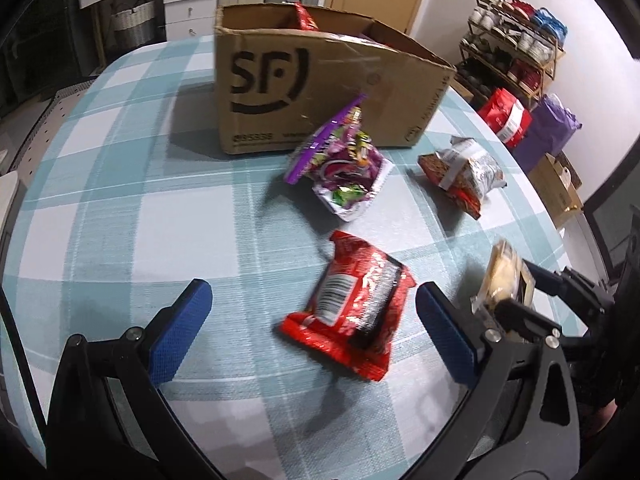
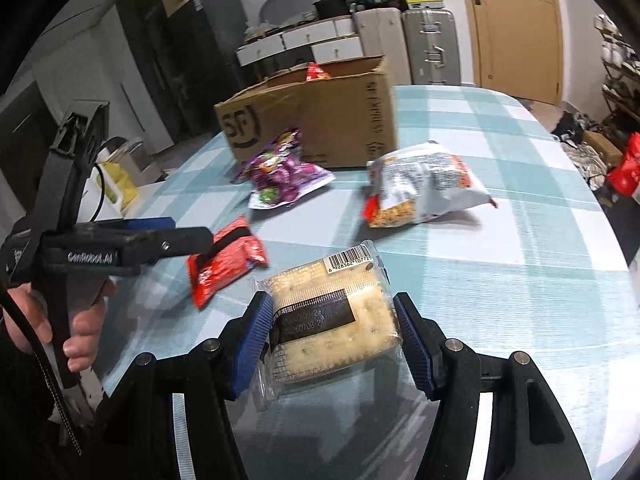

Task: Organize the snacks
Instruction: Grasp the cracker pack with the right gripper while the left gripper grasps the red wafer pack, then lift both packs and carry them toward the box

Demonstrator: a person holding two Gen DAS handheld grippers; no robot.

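Surface: checked pale-blue-and-white tablecloth [image 1: 120, 184] over a rounded table, in a cluttered room with drawers, suitcases and a shelf rack behind.
Box: open brown cardboard box [image 1: 316, 92] printed with a black logo, standing at the far side; one red pack already pokes above its rim.
Left gripper: left gripper [image 1: 312, 336] hangs above the table with its blue ribbed pads spread wide and nothing between them; the red foil packet [image 1: 352, 308] lies flat just beyond its tips.
Right gripper: right gripper [image 2: 332, 340] is clamped on the cracker pack [image 2: 332, 312], one pad on each side, lifted clear of the cloth.
Loose snacks: purple candy bag [image 1: 340, 164] leaning close to the box front; silver-and-orange bag [image 1: 464, 172] off to its side, apart from the others.
Materials: crackers are a rigid pale slab in clear crinkly film; the foil bags are glossy, puffy and slick.
Risk: loose film may slip between the pads (only the wrapper's sides are pinched), so a quick swing towards the box could drop the pack.
Risk two: squeezing harder would likely crack the biscuits.
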